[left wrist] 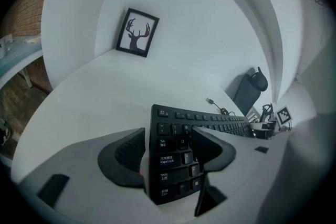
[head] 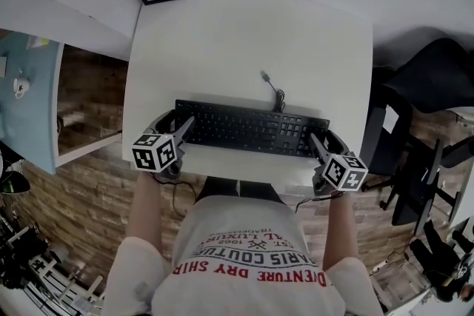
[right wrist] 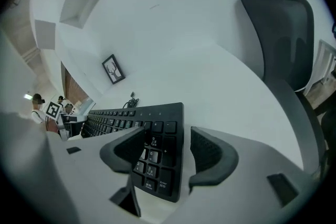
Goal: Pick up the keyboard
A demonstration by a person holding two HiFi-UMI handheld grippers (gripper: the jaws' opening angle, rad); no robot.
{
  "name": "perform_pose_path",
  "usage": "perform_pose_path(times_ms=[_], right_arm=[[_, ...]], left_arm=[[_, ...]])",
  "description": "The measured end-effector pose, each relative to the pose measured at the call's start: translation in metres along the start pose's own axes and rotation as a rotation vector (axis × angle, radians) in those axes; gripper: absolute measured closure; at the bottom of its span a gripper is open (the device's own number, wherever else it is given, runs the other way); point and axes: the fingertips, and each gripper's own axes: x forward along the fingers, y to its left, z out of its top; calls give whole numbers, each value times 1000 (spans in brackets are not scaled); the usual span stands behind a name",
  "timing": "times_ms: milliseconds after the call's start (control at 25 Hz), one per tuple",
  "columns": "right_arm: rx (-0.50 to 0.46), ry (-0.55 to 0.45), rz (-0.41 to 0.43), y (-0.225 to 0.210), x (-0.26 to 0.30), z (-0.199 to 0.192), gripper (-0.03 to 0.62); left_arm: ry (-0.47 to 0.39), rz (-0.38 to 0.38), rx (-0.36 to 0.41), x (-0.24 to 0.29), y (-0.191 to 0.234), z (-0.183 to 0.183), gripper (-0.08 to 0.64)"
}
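The flat black plastic keyboard (head: 252, 128) is being straddled at each end by the wide-spread left gripper (head: 176, 129) and right gripper (head: 324, 144); nothing is being clamped yet, and lifting is being awaited.

The person wears a white short-sleeved T-shirt (head: 252, 263) with red and dark lettering across the chest; the left gripper (head: 175, 123) and right gripper (head: 326, 138) each carry a white cube (head: 157, 152) printed with black square markers; their bodies are pale grey; the jaws are dark and curved, with finely textured pads (left wrist: 128, 152); thin dark cables (head: 183, 187) trail beneath.
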Motion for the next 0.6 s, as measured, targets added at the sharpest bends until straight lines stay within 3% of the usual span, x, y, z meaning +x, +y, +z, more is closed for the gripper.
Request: perform_pose_path(times_ms=[280, 600], right_arm=[[70, -12, 78, 2, 4, -3, 335], [99, -46, 134, 3, 5, -3, 354]], left_arm=[[4, -91, -102, 7, -1, -4, 284], [14, -101, -95, 8, -2, -4, 293]])
